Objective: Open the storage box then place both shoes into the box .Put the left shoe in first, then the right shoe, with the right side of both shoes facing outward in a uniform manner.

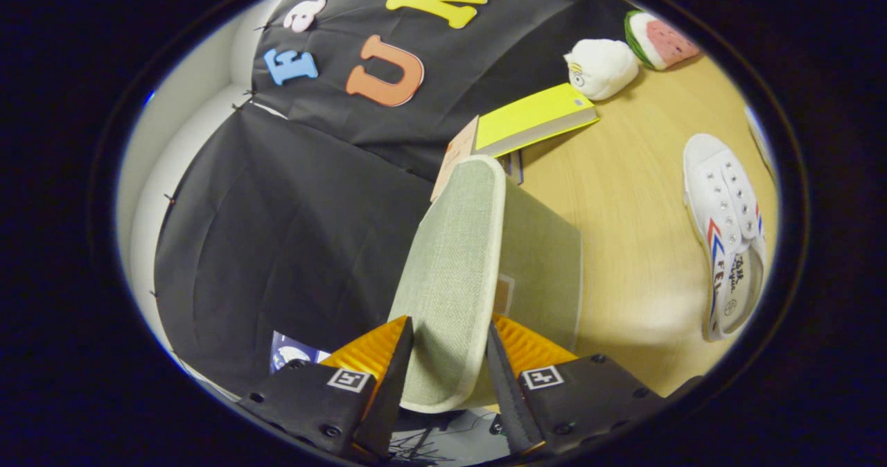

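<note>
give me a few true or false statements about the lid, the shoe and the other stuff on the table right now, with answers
1. The gripper has both fingers on the grey-green fabric lid of the storage box. True.
2. The white canvas shoe with red and blue stripes lies inside the box. False: it lies on the light wooden table, off to the side of the lid.
3. A yellow book lies on the table beyond the lid. True.
4. The white round plush toy sits on top of the shoe. False: it sits beyond the book, apart from the shoe.
5. A watermelon-slice plush lies next to the white plush. True.
</note>
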Tool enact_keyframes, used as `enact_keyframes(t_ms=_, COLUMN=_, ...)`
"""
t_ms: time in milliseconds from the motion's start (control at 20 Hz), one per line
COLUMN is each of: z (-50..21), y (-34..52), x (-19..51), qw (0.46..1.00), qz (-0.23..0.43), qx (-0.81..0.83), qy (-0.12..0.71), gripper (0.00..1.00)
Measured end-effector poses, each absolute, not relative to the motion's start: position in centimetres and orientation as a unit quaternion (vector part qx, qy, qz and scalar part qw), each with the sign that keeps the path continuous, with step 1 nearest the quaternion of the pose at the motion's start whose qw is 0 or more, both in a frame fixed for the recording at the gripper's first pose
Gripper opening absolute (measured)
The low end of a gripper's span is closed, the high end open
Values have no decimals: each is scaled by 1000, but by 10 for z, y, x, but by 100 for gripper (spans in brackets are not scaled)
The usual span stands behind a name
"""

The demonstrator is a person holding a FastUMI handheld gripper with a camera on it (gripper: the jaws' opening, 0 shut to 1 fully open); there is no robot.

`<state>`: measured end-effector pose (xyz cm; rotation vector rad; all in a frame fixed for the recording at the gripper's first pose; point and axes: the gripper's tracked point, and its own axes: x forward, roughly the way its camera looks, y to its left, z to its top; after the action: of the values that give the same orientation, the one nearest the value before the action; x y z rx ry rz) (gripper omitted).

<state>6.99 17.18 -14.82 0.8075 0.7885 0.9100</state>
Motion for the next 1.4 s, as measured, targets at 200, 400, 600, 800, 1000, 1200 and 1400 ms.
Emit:
enact_keyframes(t_ms=200, z=-122, y=168, x=68, qw=781, qz=396, qx=336, qy=346, gripper=13)
enact_keyframes(t_ms=400, z=-71, y=178, x=65, qw=802, qz=403, qx=304, qy=320, gripper=6)
enact_keyframes(t_ms=600, z=-13, y=212, x=59, qw=824, qz=408, qx=267, qy=289, gripper=6)
enact_keyframes(t_ms=800, z=32, y=266, x=48, qw=841, qz=427, qx=214, qy=252, gripper=6)
enact_keyframes(t_ms=1000, z=43, y=325, x=36, qw=843, qz=444, qx=180, qy=247, gripper=12)
enact_keyframes(t_ms=1200, z=44, y=366, x=33, qw=848, qz=453, qx=144, qy=234, gripper=22)
enact_keyframes(t_ms=1400, z=38, y=381, x=38, qw=855, qz=449, qx=123, qy=228, gripper=37)
